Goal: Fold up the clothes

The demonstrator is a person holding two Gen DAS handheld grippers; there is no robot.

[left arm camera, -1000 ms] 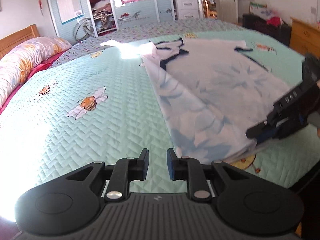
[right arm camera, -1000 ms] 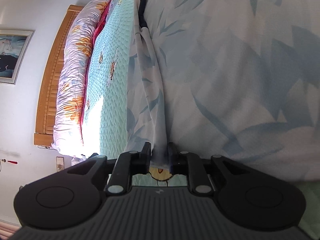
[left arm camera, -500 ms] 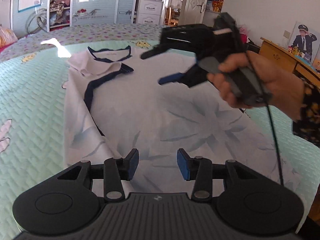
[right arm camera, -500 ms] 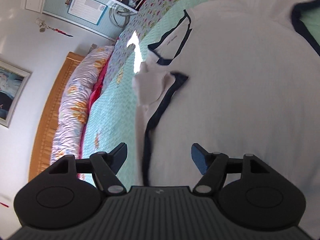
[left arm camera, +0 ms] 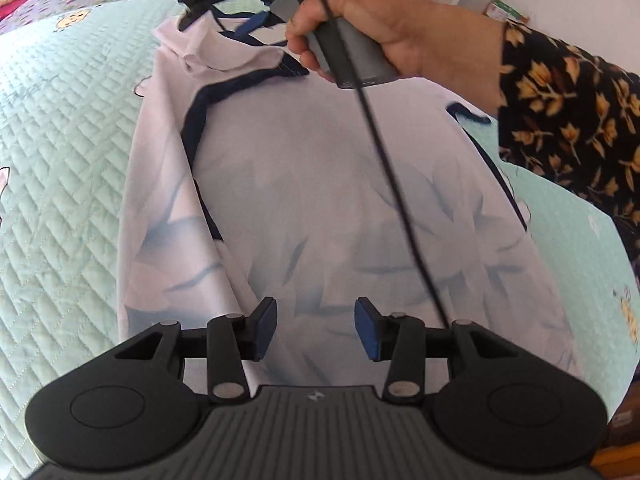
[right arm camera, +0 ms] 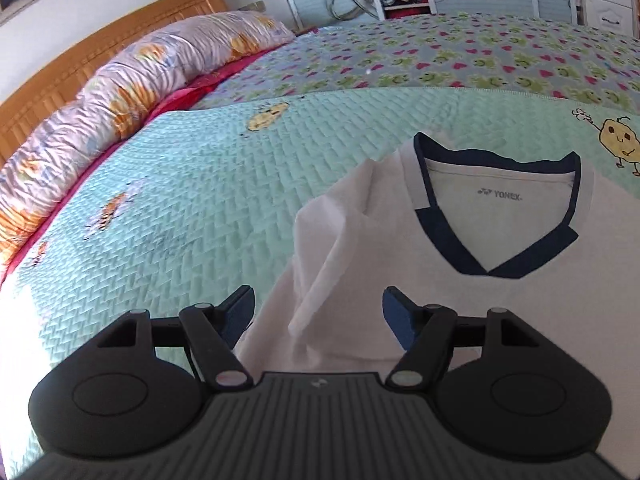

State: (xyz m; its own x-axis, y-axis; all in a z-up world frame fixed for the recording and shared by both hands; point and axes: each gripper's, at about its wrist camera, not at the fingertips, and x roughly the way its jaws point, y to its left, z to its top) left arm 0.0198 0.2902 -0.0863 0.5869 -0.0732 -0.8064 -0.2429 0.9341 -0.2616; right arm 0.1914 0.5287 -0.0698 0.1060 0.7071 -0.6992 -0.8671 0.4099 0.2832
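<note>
Left wrist view: a white shirt [left arm camera: 320, 184] with pale blue leaf print and navy trim is seen spread on the bed's mint quilted cover [left arm camera: 60, 160], its left side folded inward over the body. The left gripper [left arm camera: 315, 330] is held above the shirt's lower hem with its jaws spread and nothing between them. Farther up, the right gripper [left arm camera: 218, 12] is gripped by a hand [left arm camera: 384, 28] in a dark floral sleeve [left arm camera: 568, 120], near the folded sleeve at the collar end; a black cable [left arm camera: 400, 200] is seen trailing from it across the view. Right wrist view: the right gripper [right arm camera: 319, 314] is shown over the shirt's bunched shoulder fabric, jaws spread wide, with no cloth pinched. The navy V-neck collar [right arm camera: 496, 216] lies just beyond. A floral pillow [right arm camera: 132, 92] is seen along the wooden headboard [right arm camera: 100, 60].
</note>
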